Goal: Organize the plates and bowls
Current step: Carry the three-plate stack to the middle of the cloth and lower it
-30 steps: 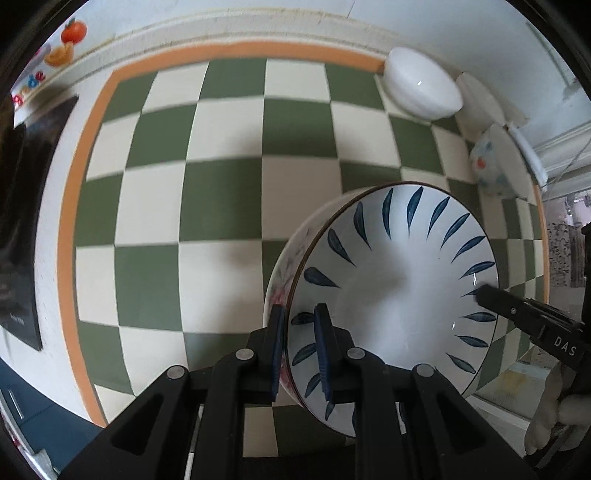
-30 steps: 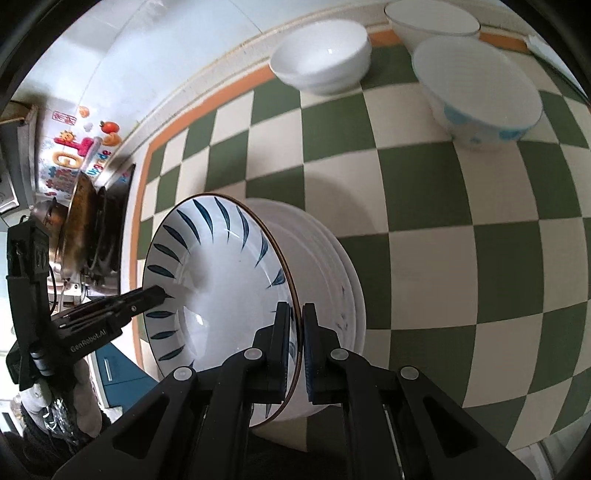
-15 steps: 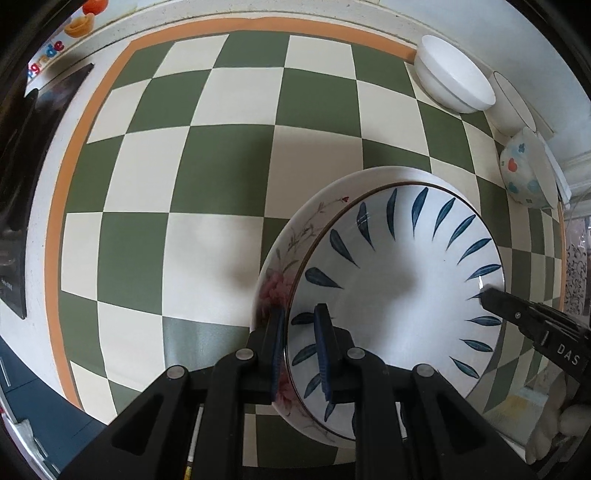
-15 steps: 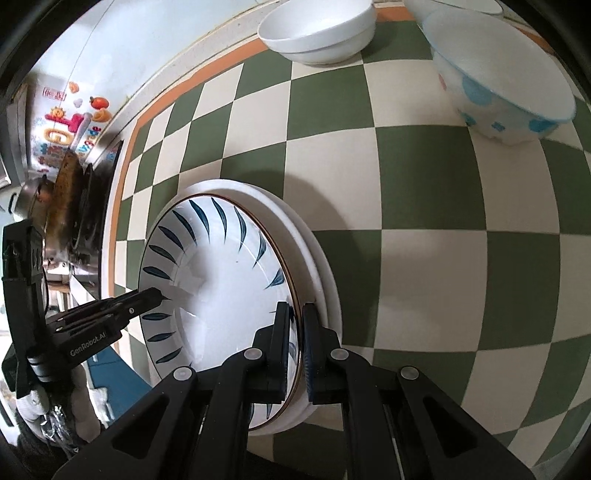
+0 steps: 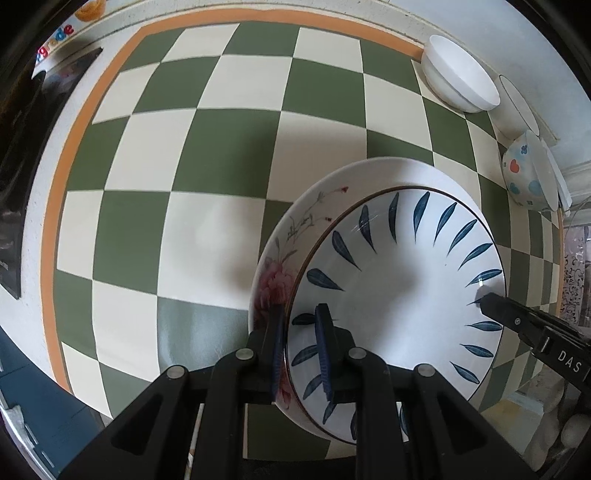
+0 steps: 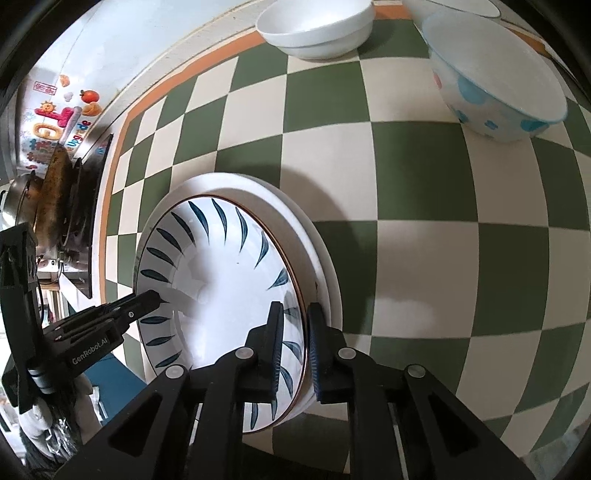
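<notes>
A white plate with blue leaf marks (image 5: pixel 399 295) (image 6: pixel 229 280) lies on a stack of plates on the green-and-cream checked counter. Under it a floral plate (image 5: pixel 284 251) shows in the left wrist view, and a plain white rim (image 6: pixel 317 251) in the right wrist view. My left gripper (image 5: pixel 300 332) is shut on the leaf plate's near rim, one finger inside and one outside. On the opposite rim my right gripper (image 6: pixel 294 332) has its jaws opening. The rim stands between them with a gap at the pads. Each gripper's tip also shows in the other's view.
A white bowl (image 5: pixel 458 81) (image 6: pixel 317 29) stands by the back wall. Beside it are a spotted bowl (image 5: pixel 524 177) (image 6: pixel 495 92) and another white bowl (image 5: pixel 513 107). A dark stove with a pan (image 6: pixel 62 206) borders the counter's left end. Bare checked surface (image 5: pixel 184 184) lies left of the stack.
The leaf plate has come down from a tilt and now rests on the stack. The right jaws have parted from its rim. The left jaws stay on it.
</notes>
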### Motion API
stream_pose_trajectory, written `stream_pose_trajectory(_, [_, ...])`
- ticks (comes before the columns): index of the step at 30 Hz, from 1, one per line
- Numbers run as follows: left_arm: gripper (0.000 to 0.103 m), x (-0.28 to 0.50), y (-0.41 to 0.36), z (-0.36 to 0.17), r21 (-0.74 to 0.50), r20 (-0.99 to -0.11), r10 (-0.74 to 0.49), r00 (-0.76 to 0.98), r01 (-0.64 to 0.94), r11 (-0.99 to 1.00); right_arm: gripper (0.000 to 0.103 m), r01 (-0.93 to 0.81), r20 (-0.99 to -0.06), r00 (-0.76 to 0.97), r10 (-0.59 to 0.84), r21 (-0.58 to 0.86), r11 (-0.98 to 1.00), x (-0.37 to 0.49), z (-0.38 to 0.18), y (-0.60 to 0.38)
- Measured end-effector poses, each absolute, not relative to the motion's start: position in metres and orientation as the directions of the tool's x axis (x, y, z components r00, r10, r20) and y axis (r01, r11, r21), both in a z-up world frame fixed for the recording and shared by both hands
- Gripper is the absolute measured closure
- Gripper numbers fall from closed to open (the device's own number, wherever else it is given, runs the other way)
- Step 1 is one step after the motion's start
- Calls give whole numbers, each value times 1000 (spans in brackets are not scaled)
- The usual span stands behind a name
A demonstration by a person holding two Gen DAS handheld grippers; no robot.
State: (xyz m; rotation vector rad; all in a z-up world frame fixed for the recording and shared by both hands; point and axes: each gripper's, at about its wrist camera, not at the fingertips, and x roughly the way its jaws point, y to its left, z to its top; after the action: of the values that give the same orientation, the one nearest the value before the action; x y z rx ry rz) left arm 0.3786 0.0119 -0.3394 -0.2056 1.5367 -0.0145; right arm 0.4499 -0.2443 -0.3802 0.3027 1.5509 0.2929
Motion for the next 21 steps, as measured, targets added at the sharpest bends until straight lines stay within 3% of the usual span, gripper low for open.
stream_pose_trajectory(13, [88,343,15,-307,-117,-991,-109,82,-99,988,86,7,-953,46,299,300,954,424,-351,-238])
stream_pose_trajectory(18, [88,311,12,-269,-101,-983,-90,161,-58,993,72,-34,-958,86,274,272,962,391,-319,-229])
stream_pose_trajectory(21, [82,294,10,-243,-99,-975,-89,205,-39,994,66,-47,-957,109,271,267,963,369,-299,-226])
